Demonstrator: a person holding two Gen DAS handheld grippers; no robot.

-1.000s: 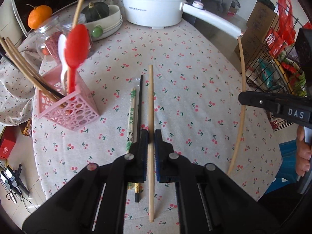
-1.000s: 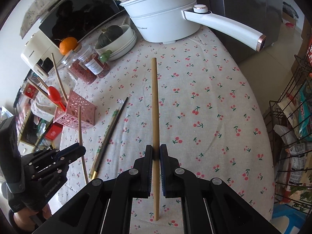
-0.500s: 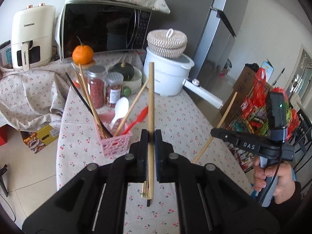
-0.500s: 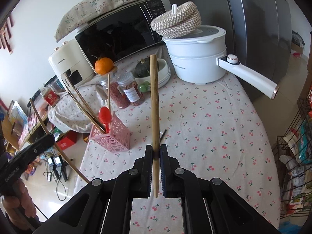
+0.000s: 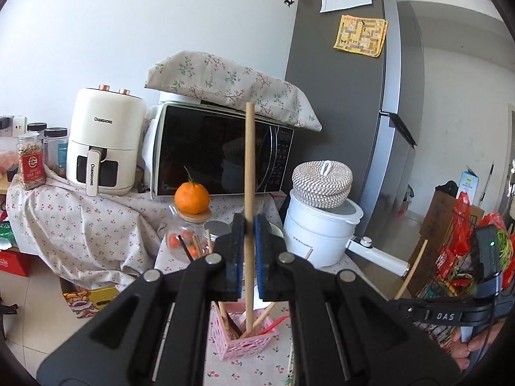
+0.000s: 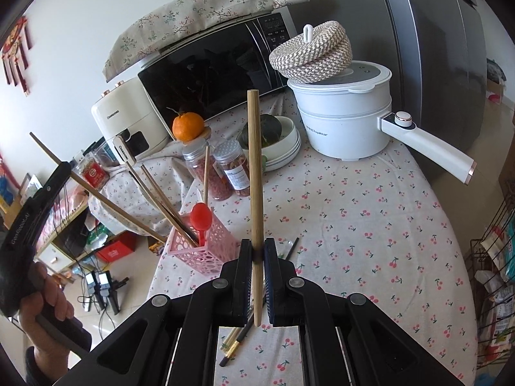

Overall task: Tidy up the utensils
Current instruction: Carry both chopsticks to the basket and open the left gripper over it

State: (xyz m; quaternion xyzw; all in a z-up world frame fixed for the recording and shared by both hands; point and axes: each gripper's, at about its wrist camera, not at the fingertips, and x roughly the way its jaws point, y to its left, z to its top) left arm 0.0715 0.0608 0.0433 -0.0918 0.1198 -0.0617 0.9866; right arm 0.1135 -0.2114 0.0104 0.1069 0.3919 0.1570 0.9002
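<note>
Cherry-print cloth covers the worktop. One wooden chopstick is clamped upright in the left tongs above the pink basket; another chopstick is pinched by the right tongs beside that basket.

— How is the left gripper set?
— Raised and pointing almost level, jaws clamped tight; a hand wraps its handle from below.
— And the right gripper?
— Tilted downward, jaws pressed together just as firmly. Its hand sits at the frame's edge, probably curled round the grip, though little of it shows.
</note>
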